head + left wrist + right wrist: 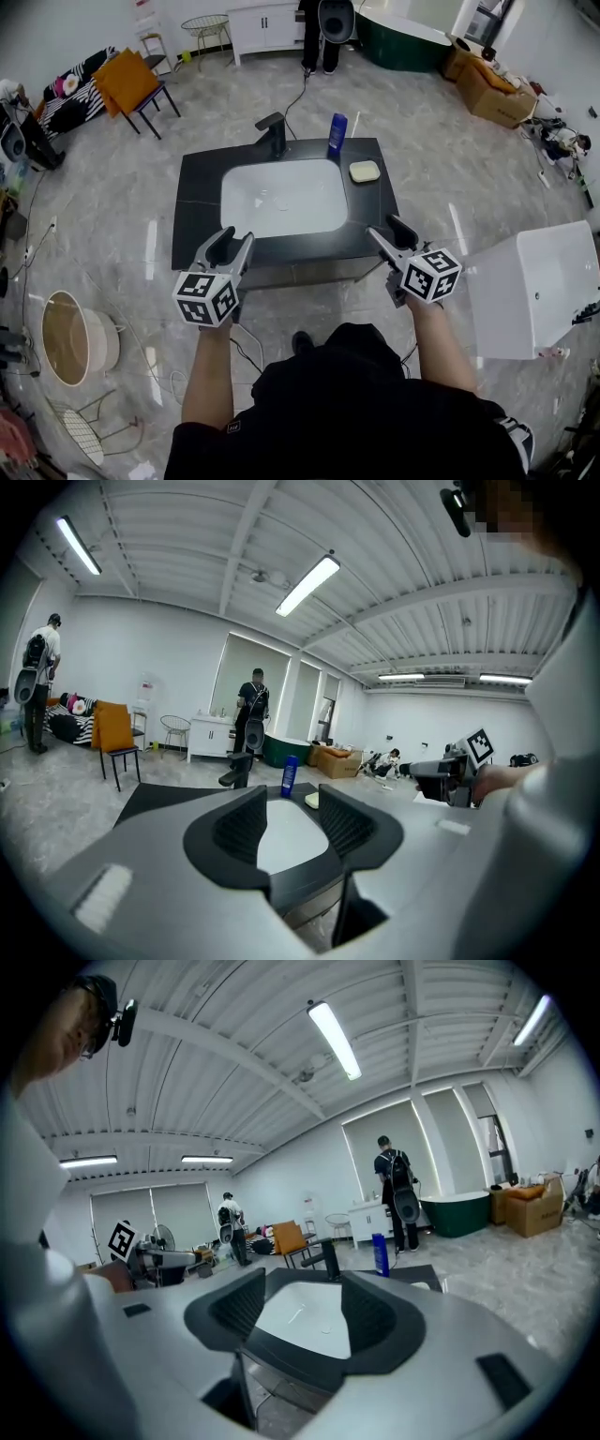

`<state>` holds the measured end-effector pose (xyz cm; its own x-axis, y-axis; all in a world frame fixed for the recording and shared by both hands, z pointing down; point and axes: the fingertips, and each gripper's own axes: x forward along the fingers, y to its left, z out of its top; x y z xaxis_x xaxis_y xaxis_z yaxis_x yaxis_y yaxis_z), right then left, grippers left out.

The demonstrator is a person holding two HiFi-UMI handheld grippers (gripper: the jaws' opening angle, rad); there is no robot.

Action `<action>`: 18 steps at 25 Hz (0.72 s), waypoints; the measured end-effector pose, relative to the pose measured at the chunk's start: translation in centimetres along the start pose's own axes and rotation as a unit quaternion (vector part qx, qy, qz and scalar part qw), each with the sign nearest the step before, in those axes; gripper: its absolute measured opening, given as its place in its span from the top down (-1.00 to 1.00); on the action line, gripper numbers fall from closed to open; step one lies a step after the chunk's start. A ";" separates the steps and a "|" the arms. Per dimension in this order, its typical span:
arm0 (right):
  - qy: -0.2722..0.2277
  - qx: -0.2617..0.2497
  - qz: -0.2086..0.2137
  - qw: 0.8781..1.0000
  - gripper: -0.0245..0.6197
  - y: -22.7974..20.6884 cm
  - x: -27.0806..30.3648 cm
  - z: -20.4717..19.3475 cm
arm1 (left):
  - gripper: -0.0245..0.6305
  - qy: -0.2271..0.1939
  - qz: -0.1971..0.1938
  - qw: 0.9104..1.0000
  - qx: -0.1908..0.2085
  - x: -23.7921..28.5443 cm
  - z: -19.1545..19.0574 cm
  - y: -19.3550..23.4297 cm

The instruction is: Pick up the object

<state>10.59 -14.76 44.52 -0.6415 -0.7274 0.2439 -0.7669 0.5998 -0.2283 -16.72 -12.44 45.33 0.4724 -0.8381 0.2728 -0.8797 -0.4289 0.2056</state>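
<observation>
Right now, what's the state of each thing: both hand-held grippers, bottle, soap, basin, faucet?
Left hand-held gripper: open, nothing between the jaws.
Right hand-held gripper: open, nothing between the jaws.
Blue bottle: upright on the counter, behind the basin.
Soap: lying flat on the counter, right of the basin.
Basin: empty.
Faucet: no water seen running.

A showroom-like hall is showing: a worktop (197, 202) with a basin (281, 199) is standing free on a glossy floor (427, 122), while a green tub (403, 44), a cabinet (265, 26) and boxes (492, 91) are sitting by the walls under strip lights (307, 585).
</observation>
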 end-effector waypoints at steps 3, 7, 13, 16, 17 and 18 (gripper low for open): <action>0.011 0.002 0.005 1.000 0.23 -0.1 1.2 -0.3 | 0.43 0.005 -0.001 1.000 -0.006 0.9 -0.2 0.8; 0.015 0.009 0.007 1.000 0.23 -1.7 2.7 -0.4 | 0.43 0.018 -0.007 1.000 -0.009 3.1 -0.4 1.4; 0.028 0.007 0.004 1.000 0.23 -6.7 5.9 -0.2 | 0.43 0.035 -0.002 0.999 -0.009 8.4 0.2 2.9; 0.040 0.004 0.004 0.999 0.23 -9.9 7.8 0.2 | 0.43 0.039 0.001 0.999 -0.010 11.8 1.3 3.6; 0.045 0.003 0.005 0.999 0.23 -10.9 8.5 0.3 | 0.43 0.040 0.001 0.999 -0.009 13.2 1.8 3.8; 0.049 0.001 0.007 0.999 0.23 -12.0 9.4 0.4 | 0.43 0.042 0.000 0.999 -0.008 14.5 2.2 3.9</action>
<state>13.78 -28.91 49.12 -0.6506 -0.6829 0.3321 -0.7582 0.6088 -0.2334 -13.43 -26.99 48.05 0.4754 -0.8071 0.3501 -0.8792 -0.4222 0.2208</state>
